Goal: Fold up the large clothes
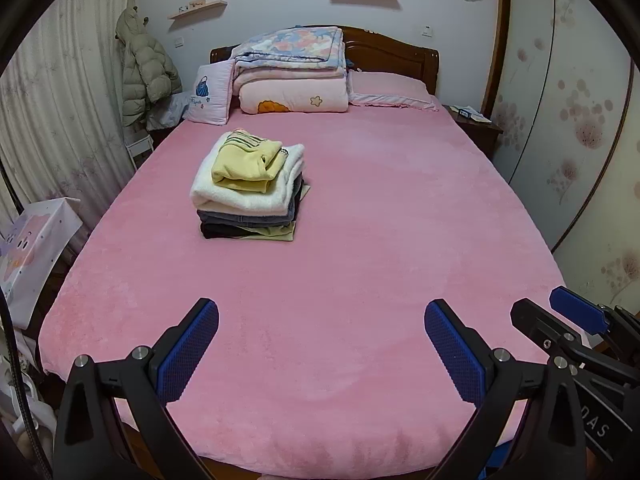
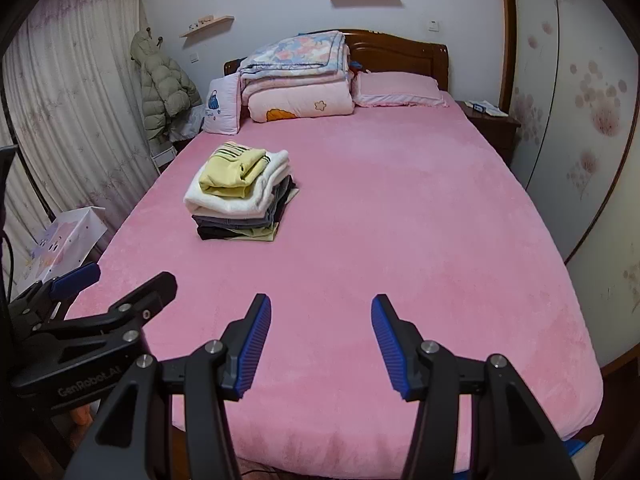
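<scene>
The left gripper (image 1: 321,344) hangs over the near end of the bed (image 1: 360,240), its 2 blue-padded jaws spread wide with nothing between them and touching nothing. The right gripper (image 2: 321,344) sits just beside it, also over the near end, jaws spread apart and holding nothing; they stand a little narrower than the left pair.

A stack of folded clothes (image 1: 250,192) lies on the pink bed cover, left of the middle and well apart from both grippers. On top is a yellow garment (image 1: 246,166) with striped trim, under it a white one (image 1: 240,196), then grey and dark layers, with a pale yellow piece at the bottom.

At the head of the bed, folded quilts (image 1: 292,68) are piled against the wooden headboard (image 1: 400,54), between a small white cushion (image 1: 210,94) and a pink pillow (image 1: 390,88).
</scene>
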`<state>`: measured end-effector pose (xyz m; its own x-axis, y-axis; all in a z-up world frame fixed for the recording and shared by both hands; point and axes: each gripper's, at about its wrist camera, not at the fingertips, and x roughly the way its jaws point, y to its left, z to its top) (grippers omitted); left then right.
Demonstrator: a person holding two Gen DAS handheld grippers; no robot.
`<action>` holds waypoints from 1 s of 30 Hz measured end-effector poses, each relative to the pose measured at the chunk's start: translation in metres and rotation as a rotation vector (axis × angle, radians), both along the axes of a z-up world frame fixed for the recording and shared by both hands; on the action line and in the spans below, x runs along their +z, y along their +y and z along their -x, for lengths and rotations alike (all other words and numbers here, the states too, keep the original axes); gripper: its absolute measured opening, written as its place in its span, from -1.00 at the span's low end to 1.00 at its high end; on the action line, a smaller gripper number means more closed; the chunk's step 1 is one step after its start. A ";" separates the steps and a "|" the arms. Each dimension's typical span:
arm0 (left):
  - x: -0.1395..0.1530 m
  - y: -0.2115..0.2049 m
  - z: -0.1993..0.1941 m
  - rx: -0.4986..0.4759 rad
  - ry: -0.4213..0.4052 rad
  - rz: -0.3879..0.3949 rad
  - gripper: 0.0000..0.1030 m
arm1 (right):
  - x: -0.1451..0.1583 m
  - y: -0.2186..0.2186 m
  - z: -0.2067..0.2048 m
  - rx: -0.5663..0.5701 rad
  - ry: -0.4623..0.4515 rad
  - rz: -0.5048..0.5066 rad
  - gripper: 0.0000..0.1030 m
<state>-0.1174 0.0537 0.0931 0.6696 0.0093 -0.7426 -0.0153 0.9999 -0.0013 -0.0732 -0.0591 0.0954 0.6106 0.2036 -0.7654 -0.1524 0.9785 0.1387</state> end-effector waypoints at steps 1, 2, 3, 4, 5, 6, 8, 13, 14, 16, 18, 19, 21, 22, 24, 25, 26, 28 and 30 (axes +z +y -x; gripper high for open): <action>-0.002 0.001 -0.001 0.000 0.004 -0.003 0.99 | -0.003 0.000 -0.001 -0.002 0.009 -0.001 0.02; -0.004 0.001 -0.002 0.000 0.009 -0.005 0.99 | -0.005 0.000 -0.001 -0.003 0.011 -0.001 0.02; -0.006 0.001 -0.002 0.000 0.016 -0.005 0.99 | -0.007 0.000 -0.001 -0.005 0.014 -0.001 0.02; -0.008 0.001 -0.003 0.003 0.023 -0.008 0.99 | -0.009 0.000 -0.002 -0.009 0.024 -0.003 0.02; -0.010 0.002 -0.004 0.005 0.031 -0.008 0.99 | -0.011 0.000 -0.003 -0.012 0.032 -0.005 0.02; -0.011 0.002 -0.004 0.005 0.035 -0.007 0.99 | -0.013 -0.001 -0.004 -0.018 0.041 -0.008 0.02; -0.013 0.002 -0.005 0.002 0.045 -0.001 0.99 | -0.015 -0.002 -0.004 -0.025 0.051 -0.015 0.02; -0.017 0.000 -0.007 0.003 0.059 -0.001 0.99 | -0.020 -0.004 -0.003 -0.036 0.068 -0.015 0.02; -0.018 -0.001 -0.008 0.002 0.061 0.000 0.99 | -0.021 -0.005 -0.003 -0.039 0.071 -0.014 0.02; -0.019 -0.002 -0.008 0.000 0.065 0.000 0.99 | -0.023 -0.006 -0.003 -0.045 0.077 -0.012 0.02; -0.020 -0.003 -0.009 -0.002 0.069 0.000 0.99 | -0.025 -0.008 -0.003 -0.048 0.085 -0.011 0.02; -0.020 -0.004 -0.009 -0.002 0.070 0.000 0.99 | -0.025 -0.009 -0.004 -0.049 0.088 -0.010 0.02; -0.020 -0.005 -0.009 0.000 0.067 -0.006 0.99 | -0.026 -0.008 -0.005 -0.052 0.088 -0.004 0.02; -0.020 -0.005 -0.010 -0.001 0.067 -0.006 0.99 | -0.026 -0.009 -0.005 -0.053 0.086 0.004 0.02; -0.022 -0.006 -0.012 0.000 0.071 -0.007 0.99 | -0.026 -0.009 -0.006 -0.055 0.083 0.015 0.02; -0.024 -0.007 -0.013 0.000 0.077 -0.005 0.99 | -0.026 -0.010 -0.006 -0.056 0.085 0.017 0.02; -0.025 -0.007 -0.014 -0.001 0.080 -0.004 0.99 | -0.027 -0.011 -0.007 -0.056 0.087 0.017 0.02; -0.028 -0.008 -0.016 -0.001 0.092 -0.002 0.99 | -0.028 -0.013 -0.008 -0.057 0.092 0.018 0.02; -0.030 -0.008 -0.017 0.001 0.097 0.000 0.99 | -0.029 -0.014 -0.009 -0.056 0.095 0.020 0.02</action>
<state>-0.1007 0.0453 0.0626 0.5943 0.0097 -0.8042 -0.0164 0.9999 -0.0001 -0.0637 -0.0727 0.0663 0.5451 0.1553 -0.8239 -0.0843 0.9879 0.1305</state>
